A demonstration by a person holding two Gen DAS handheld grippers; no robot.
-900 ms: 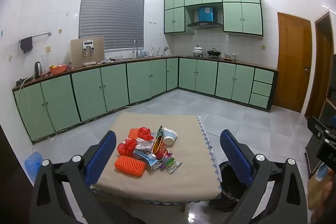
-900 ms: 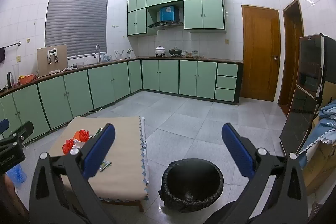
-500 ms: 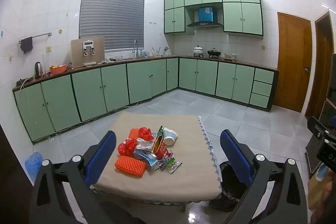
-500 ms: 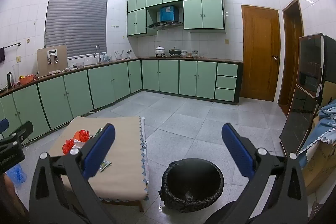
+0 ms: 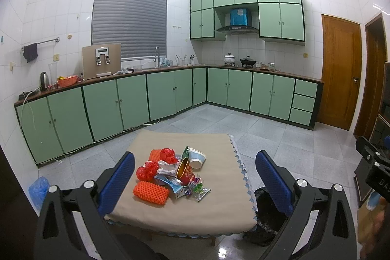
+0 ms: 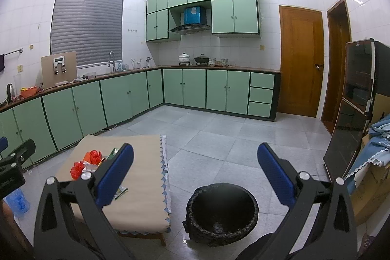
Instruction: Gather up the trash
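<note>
Beige table [image 5: 219, 199], heaped red, orange trash [image 5: 168, 172]

Trash bin [image 5: 264, 199] mostly behind table [image 5: 226, 218], perhaps.

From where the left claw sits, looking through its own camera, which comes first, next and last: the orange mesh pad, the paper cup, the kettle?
1. Orange mesh pad, table's near edge, between the open left claw tips.
2. Paper cup, tipped over, mid-table.
3. Kettle, far left counter.
</note>
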